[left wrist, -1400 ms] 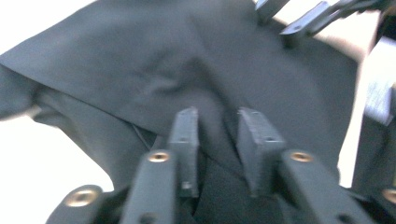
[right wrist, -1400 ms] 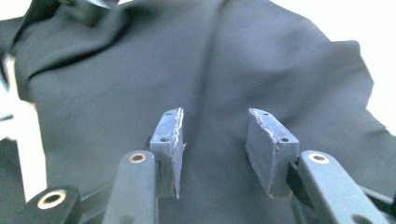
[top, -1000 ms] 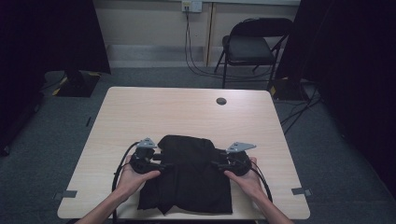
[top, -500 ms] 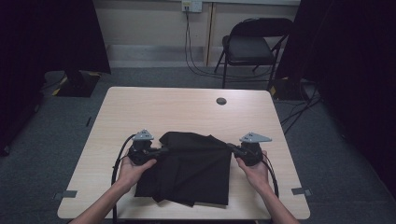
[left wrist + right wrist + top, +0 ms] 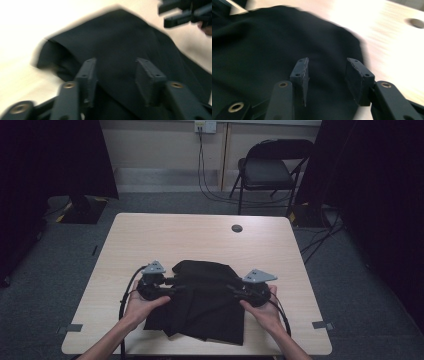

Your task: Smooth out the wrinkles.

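Holding a gripper in each hand, a person works a black cloth (image 5: pixel 202 302) on a pale wooden desk (image 5: pixel 165 237). The left gripper (image 5: pixel 172 290) has its jaws standing apart after just opening again, with no fabric pinched between the pads; seen in the left gripper view, the black cloth (image 5: pixel 120 50) lies just beyond and beneath the fingertips (image 5: pixel 88 72). The right gripper (image 5: pixel 232 291) likewise has its jaws parted, having just reopened, and the right gripper view shows the pads (image 5: pixel 300 75) hanging over the black cloth (image 5: pixel 262 45) without clamping it; whether they brush the fabric cannot be told through the blur. The cloth sits rumpled between the two grippers, its rounded far edge ahead of them and a folded lower edge back toward the person. Farther ahead of the right gripper, a round cable hole (image 5: pixel 237 228) marks the desk. Beyond the desk, a dark folding chair (image 5: pixel 272 170) stands on grey carpet (image 5: pixel 350 285), with cables (image 5: pixel 202 170) dropping from a wall outlet.
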`<state>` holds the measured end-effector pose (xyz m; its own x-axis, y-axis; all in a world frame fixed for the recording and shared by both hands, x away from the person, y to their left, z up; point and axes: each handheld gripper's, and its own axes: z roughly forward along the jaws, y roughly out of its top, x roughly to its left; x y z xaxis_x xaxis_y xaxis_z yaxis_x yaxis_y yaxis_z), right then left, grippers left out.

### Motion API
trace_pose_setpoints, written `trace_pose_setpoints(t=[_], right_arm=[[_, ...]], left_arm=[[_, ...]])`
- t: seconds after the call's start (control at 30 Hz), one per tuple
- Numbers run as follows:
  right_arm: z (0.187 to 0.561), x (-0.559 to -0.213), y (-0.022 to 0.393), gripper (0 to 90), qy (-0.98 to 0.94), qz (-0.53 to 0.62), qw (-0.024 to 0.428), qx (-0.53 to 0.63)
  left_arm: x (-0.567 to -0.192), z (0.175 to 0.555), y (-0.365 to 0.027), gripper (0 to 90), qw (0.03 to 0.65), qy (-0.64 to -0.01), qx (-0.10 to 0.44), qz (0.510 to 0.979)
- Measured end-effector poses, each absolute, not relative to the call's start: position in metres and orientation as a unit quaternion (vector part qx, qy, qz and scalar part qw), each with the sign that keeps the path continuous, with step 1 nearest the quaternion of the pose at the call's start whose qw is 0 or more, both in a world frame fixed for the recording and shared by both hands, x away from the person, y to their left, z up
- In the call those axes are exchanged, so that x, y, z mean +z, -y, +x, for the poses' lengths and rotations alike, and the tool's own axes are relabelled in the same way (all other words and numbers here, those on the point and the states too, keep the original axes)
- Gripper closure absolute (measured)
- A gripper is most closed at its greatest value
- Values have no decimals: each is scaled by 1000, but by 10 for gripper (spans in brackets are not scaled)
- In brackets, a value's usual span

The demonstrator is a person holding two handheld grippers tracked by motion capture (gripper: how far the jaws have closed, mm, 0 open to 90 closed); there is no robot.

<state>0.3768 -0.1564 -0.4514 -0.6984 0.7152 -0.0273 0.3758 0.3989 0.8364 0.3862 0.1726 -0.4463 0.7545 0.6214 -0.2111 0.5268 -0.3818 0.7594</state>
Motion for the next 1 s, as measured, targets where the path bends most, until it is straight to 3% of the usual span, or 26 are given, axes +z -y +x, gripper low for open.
trace_pose_setpoints(t=[0.03, 0.1, 0.13, 0.17, 0.23, 0.3, 0.47, 0.6, 0.7, 0.73, 0.77, 0.83, 1.0], right_arm=[[373, -453, 149, 541, -820, 324, 191, 431], [368, -458, 136, 536, -832, 307, 175, 428], [366, -460, 130, 531, -838, 297, 167, 426], [365, -464, 125, 528, -843, 289, 158, 426], [361, -471, 117, 525, -854, 276, 148, 414], [361, -477, 114, 525, -859, 272, 149, 407], [369, -480, 120, 517, -851, 291, 131, 418], [370, -486, 119, 516, -854, 290, 127, 413], [370, -486, 119, 515, -855, 290, 126, 412], [371, -486, 119, 514, -854, 291, 124, 412], [370, -486, 120, 513, -855, 291, 125, 411], [370, -485, 121, 514, -856, 290, 123, 410], [366, -484, 125, 520, -864, 282, 120, 400]], left_arm=[[-452, 386, -169, 406, 421, -341, 47, 839], [-457, 385, -165, 398, 404, -332, 64, 850], [-457, 385, -166, 499, 406, -325, 60, 852], [-454, 384, -168, 667, 410, -319, 74, 851], [-448, 387, -176, 859, 423, -317, 69, 846], [-441, 390, -184, 887, 432, -318, 82, 840], [-438, 397, -189, 890, 438, -326, 101, 832], [-469, 404, -182, 867, 372, -335, 102, 860], [-468, 407, -181, 672, 367, -356, 113, 852], [-461, 409, -184, 672, 380, -357, 118, 845], [-454, 409, -186, 576, 404, -366, 116, 830], [-435, 403, -191, 532, 448, -362, 130, 807], [-420, 387, -174, 551, 474, -312, 118, 815]])
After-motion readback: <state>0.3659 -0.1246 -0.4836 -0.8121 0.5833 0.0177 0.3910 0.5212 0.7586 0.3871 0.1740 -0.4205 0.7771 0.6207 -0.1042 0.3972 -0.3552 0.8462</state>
